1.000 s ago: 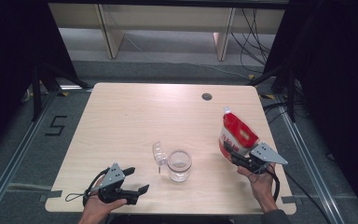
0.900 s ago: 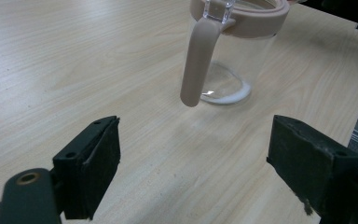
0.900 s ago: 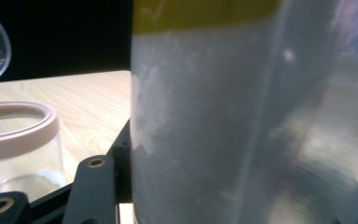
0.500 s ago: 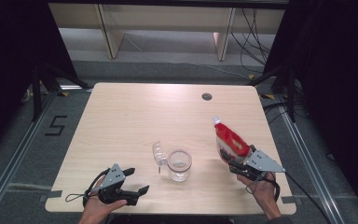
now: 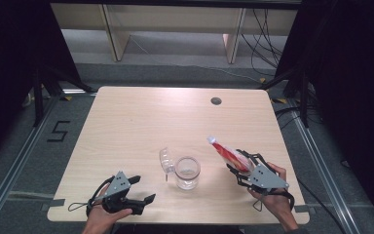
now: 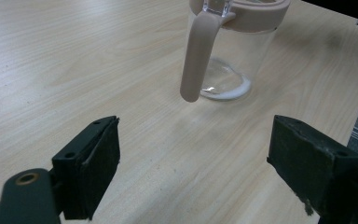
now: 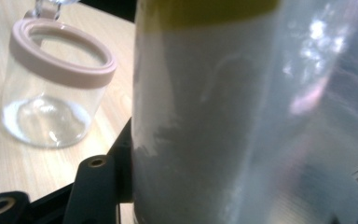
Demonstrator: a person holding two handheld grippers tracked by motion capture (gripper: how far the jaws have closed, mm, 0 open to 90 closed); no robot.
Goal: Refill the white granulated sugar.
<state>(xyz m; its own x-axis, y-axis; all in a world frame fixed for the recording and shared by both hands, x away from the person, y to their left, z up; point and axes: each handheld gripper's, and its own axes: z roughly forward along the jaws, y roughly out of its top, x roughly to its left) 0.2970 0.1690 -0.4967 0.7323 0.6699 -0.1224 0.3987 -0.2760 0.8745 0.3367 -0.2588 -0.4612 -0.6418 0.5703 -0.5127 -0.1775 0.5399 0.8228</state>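
Right claw (image 5: 237,168), clamped on the bag (image 5: 226,153), has tipped it toward the glass jar (image 5: 187,171) for pouring; left claw (image 5: 141,190) rests apart on the bench (image 5: 141,122).

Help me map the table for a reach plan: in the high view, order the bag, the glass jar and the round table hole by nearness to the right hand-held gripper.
1. Bag, in its jaws.
2. Glass jar, to its left.
3. Table hole, at the far edge.

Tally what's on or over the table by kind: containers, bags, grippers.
Jars: 1
Bags: 1
Grippers: 2, left gripper and right gripper
Total: 4
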